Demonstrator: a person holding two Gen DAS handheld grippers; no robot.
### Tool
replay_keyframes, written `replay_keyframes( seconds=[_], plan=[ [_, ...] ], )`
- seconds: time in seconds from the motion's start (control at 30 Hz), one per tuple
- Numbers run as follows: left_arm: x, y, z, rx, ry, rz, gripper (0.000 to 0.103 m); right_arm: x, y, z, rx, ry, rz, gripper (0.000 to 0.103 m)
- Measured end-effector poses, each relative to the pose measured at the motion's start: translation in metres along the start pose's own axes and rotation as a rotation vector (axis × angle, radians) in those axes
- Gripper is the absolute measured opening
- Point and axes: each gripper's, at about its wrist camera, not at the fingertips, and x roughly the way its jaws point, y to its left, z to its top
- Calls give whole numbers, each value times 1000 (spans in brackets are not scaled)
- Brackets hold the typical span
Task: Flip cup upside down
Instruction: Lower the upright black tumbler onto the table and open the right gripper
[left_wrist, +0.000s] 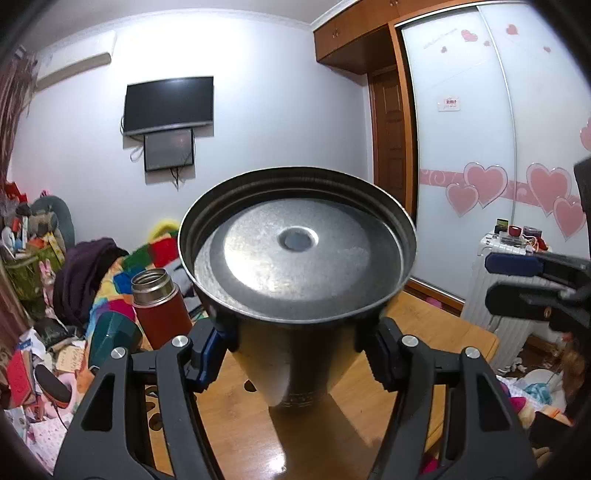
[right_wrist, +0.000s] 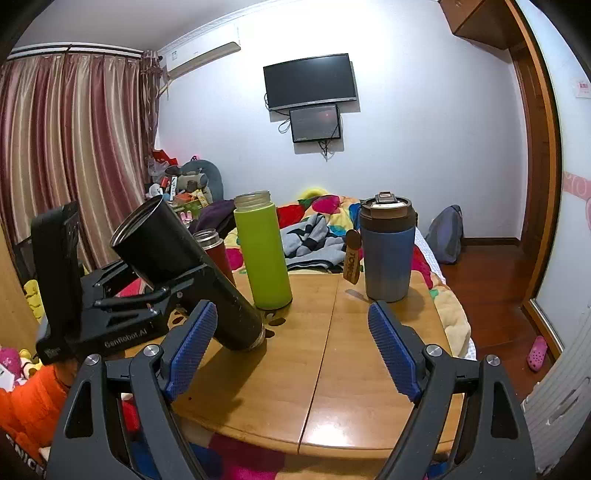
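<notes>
The left gripper (left_wrist: 295, 354) is clamped on the black cup (right_wrist: 184, 273), which tilts with its lower end on the table (right_wrist: 332, 354); that end is partly hidden behind a blue pad (right_wrist: 192, 343). The right gripper (right_wrist: 291, 347) hovers with fingers apart, holding nothing. Three bottles stand on the wooden table: green (right_wrist: 264, 251), blue (right_wrist: 387, 247), red (left_wrist: 159, 306). A TV (right_wrist: 310, 81) hangs on the wall.

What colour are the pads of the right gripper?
Blue, with a dotted texture; pads show best in the right wrist view.
</notes>
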Motion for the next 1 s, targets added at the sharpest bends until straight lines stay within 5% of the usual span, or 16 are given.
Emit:
replay_keyframes(
  seconds=[0.43,1.0],
  plan=[
    [37,6,27,-17,131,-34,64,13,-8,0,69,-8,10,82],
    [57,22,33,-95,177,-28,64,19,-7,-3,92,1,17,82]
  ],
)
